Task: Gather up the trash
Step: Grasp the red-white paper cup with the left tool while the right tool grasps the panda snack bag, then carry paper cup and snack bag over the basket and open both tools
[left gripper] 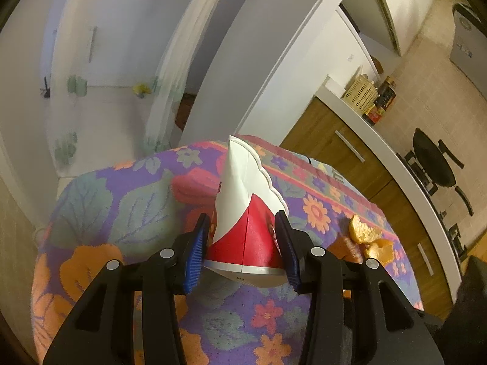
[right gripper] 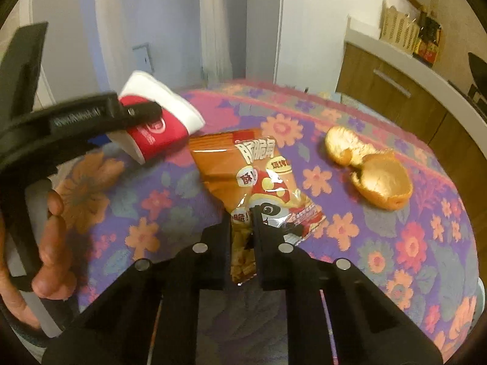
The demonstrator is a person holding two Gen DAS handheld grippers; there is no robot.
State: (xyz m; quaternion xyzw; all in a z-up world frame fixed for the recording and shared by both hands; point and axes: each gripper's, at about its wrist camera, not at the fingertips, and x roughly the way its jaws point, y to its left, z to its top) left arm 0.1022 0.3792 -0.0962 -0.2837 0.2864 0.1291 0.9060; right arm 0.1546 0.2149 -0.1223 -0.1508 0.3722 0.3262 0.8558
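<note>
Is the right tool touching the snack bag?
Touching. In the right wrist view, the right tool has both fingers pinched shut on the near end of the snack bag.

A table under a floral cloth [right gripper: 395, 243] carries the trash. A snack wrapper [right gripper: 243, 164] lies near its middle, with orange peel [right gripper: 380, 182] at three o'clock.

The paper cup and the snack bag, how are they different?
The paper cup is red and white; the snack bag is orange with a cartoon picture. The cup is squashed and lifted off the table, tipped on its side, while the bag lies flat on the flowery tablecloth. The left gripper squeezes the cup; the right gripper pinches the bag's end. Both are trash, and both are held.
</note>
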